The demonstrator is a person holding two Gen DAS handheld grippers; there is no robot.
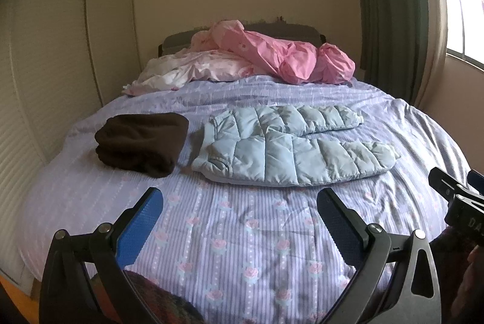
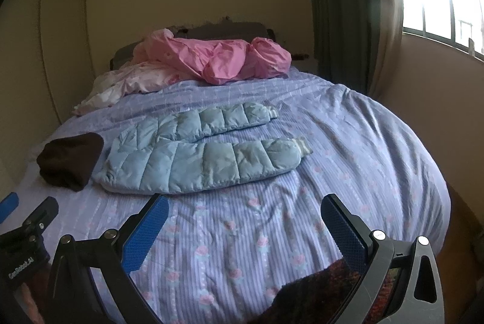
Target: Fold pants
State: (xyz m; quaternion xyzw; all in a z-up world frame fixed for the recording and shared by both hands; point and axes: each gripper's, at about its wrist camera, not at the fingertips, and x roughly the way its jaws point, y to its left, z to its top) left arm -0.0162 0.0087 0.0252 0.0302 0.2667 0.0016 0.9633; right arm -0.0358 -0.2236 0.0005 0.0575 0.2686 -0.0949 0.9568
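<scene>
The light blue quilted pants (image 1: 290,148) lie spread flat across the middle of the striped floral bedspread (image 1: 242,233), both legs stretched toward the window side, with a folded dark brown garment (image 1: 140,145) just beside their waist end. Nearer than the pants, the left gripper (image 1: 239,218) and the right gripper (image 2: 245,221) hang above the bedspread, jaws spread wide and holding nothing. Beyond the pants, a crumpled pink cloth (image 1: 281,54) sits by the headboard.
</scene>
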